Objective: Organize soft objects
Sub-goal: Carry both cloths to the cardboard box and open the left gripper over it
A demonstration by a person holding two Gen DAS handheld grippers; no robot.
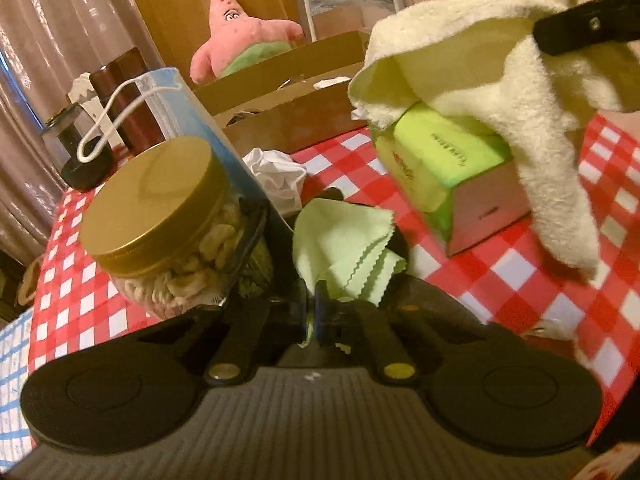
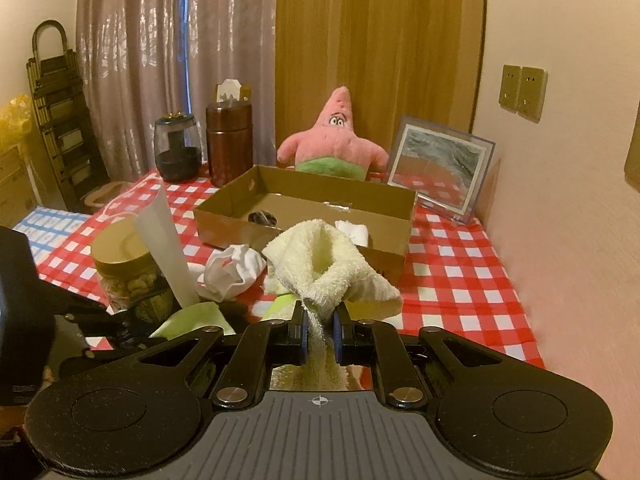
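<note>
1. The right gripper point(image 2: 320, 330) is clamped on a cream towel point(image 2: 320, 264); a strip of terry runs down between its fingers, and the rest bunches up in front of them. In the left wrist view the same towel point(image 1: 500, 92) hangs in the air above a green tissue box point(image 1: 452, 168), one corner trailing down beside it.

2. The left gripper point(image 1: 316, 316) is closed on a light green cloth point(image 1: 344, 248) with a zigzag edge, which sticks up from between its fingers, off the checked tablecloth point(image 1: 500, 272).

3. Step in hand, as I judge it: both soft pieces are picked up and carried, and neither is put away yet.

4. The open cardboard box point(image 2: 224, 216) lies just beyond the towel. It already holds a white bundle point(image 2: 352, 232) and something dark I cannot make out, so it looks like the collecting place.

5. The next move calls for taking the towel forward over the near wall of the box and letting go only once the trailing corner is past the rim. The green cloth would follow the same way.

6. Just beside the left gripper stand a gold-lidded jar point(image 1: 156, 216) and a face mask point(image 1: 176, 100). A crumpled white cloth point(image 2: 232, 272) lies before the box, and a pink star plush toy point(image 2: 336, 140) sits behind it.

7. Writing: a line of small dark print runs along the tissue box, too blurred to read. No brand is legible.
</note>
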